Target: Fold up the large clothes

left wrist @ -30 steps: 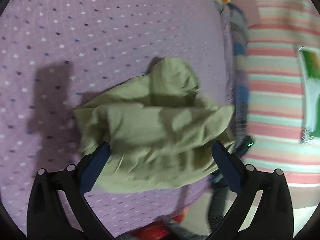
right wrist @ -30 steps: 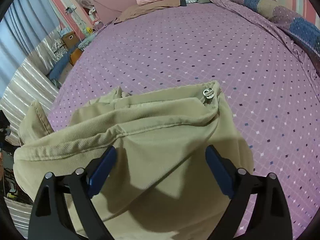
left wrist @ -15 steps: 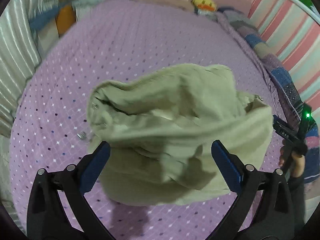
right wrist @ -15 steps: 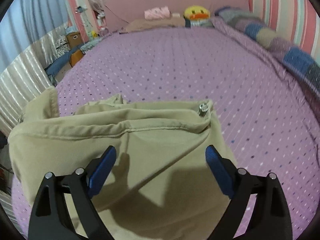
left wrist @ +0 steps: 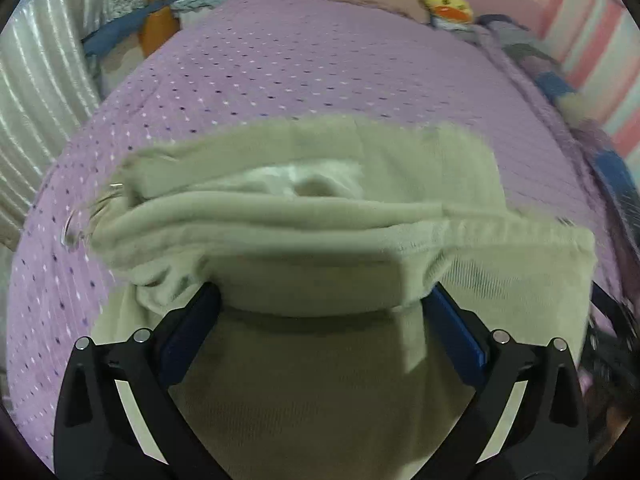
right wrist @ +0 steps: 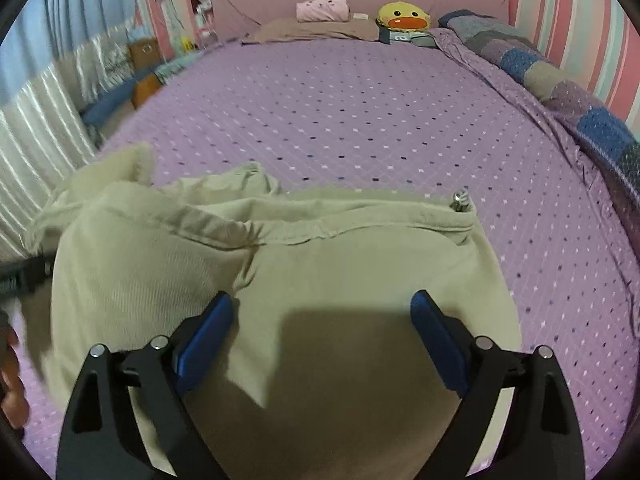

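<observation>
Ahead, duck plush point(right wrist: 404, 17) and pillow point(right wrist: 316, 29) beyond trousers point(right wrist: 320, 264).

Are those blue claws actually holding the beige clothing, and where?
No. Both grippers, left and right, have jaws wide open above the beige garment; nothing is held.

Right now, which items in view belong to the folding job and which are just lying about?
Part of the job:
- khaki garment, bunched on the purple bedspread
- left hand-held gripper, jaws wide
- right hand-held gripper, jaws wide

Lying about:
- duck plush
- pink folded cloth
- patchwork blanket
- cardboard box
</observation>
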